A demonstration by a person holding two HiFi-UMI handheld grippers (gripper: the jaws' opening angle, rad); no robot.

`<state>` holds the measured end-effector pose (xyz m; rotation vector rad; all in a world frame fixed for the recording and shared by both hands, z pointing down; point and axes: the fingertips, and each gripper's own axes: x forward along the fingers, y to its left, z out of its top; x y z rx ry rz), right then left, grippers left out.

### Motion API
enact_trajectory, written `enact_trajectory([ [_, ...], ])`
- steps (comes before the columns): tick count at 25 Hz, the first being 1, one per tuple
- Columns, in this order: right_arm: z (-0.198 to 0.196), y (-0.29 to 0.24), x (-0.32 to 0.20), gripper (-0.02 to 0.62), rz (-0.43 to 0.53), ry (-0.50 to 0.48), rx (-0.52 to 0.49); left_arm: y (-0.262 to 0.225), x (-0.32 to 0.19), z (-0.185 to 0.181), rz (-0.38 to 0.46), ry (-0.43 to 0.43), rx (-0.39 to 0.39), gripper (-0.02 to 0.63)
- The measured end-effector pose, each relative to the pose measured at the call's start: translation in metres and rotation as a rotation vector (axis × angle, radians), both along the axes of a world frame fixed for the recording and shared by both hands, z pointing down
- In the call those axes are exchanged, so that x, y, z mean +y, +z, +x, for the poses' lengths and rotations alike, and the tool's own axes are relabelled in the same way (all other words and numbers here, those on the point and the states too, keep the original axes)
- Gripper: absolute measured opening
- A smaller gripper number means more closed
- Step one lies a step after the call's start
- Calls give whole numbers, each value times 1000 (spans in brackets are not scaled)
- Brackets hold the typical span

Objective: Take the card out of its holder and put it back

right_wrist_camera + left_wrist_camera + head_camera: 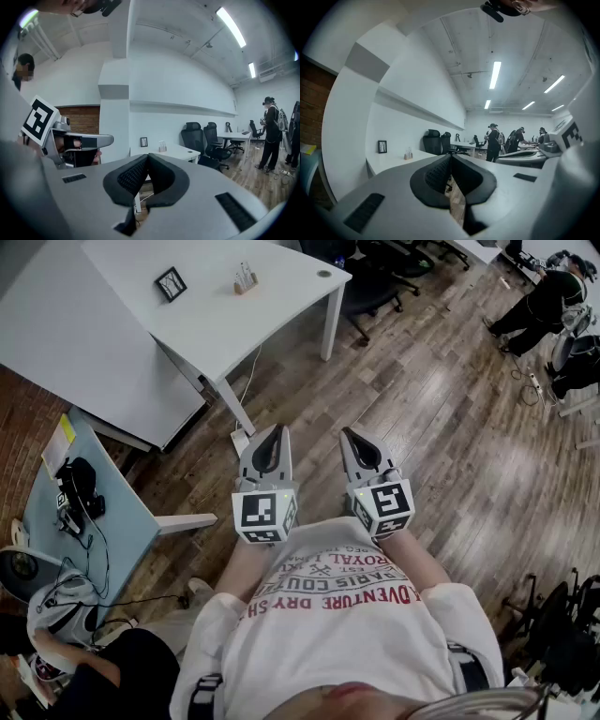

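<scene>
A small wooden card holder (246,281) with a pale card standing in it sits on the white table (216,324) at the far side, next to a little black picture frame (172,283). My left gripper (278,430) and right gripper (346,432) are held side by side in front of my chest, well short of the table, both shut with nothing between the jaws. The left gripper view shows its closed tips (451,156) pointing level toward the holder (408,154). In the right gripper view, the closed tips (148,155) sit below the distant holder (162,146).
Black office chairs (375,277) stand beyond the table's right end. A person (544,298) works at the far right. A pale blue side table (103,507) with black gear is at my left, and a cable runs down by the table leg (234,409). Wood floor lies ahead.
</scene>
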<state>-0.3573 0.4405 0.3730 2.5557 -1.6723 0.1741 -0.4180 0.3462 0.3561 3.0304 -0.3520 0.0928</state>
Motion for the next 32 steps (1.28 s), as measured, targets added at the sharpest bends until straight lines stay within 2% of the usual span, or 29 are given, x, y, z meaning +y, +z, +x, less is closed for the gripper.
enact_trajectory([
  [11,11,5,-6,25,-14,2,-9,6,-6,12,-9,22,-8,25],
  [15,19,7,-7,25,14,16,-50,8,-7,17,-17,25,-13,25],
  [20,36,19,-7,25,4,13,-99,18,-11,31,-36,14,-34,25],
  [26,79,26,-22,25,9,-23,-117,22,-23,66,-30,-22,-42,25],
  [32,151,22,-39,25,17,-96,-136,18,-33,127,-13,-87,-60,25],
])
